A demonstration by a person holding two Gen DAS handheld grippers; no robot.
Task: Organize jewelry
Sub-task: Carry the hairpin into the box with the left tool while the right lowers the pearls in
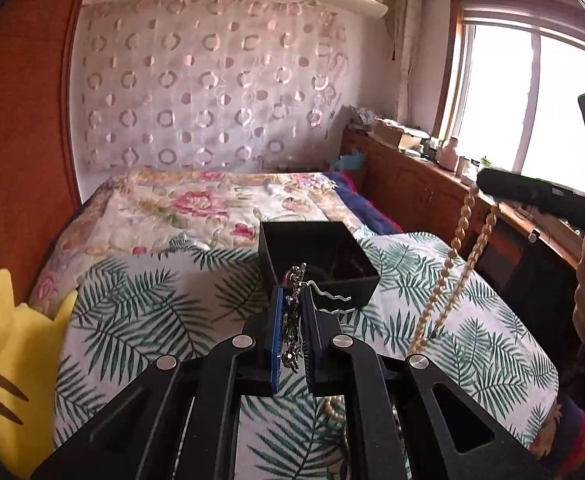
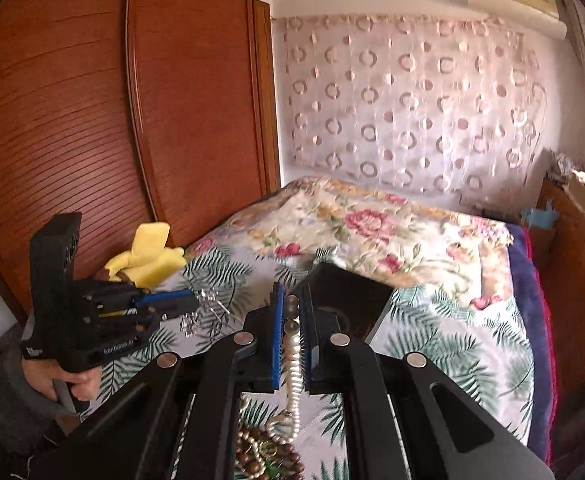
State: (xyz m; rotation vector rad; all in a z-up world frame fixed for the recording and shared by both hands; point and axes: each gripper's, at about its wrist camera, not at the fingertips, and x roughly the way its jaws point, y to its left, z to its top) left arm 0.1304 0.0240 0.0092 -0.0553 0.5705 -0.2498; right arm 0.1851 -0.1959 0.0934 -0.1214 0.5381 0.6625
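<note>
My left gripper is shut on a silver hairpin with a wavy prong, held just in front of the open black box on the leaf-print bedspread. In the right wrist view the left gripper shows at left with the sparkly hairpin. My right gripper is shut on a pearl necklace, lifted above the bed; the strand hangs down to a pile of beaded jewelry. The black box lies just beyond it. In the left wrist view the necklace dangles from the right gripper.
A leaf-print bedspread covers the near bed, a floral quilt lies farther back. A yellow plush toy sits at the left by the wooden wardrobe. A wooden cabinet with small items runs under the window.
</note>
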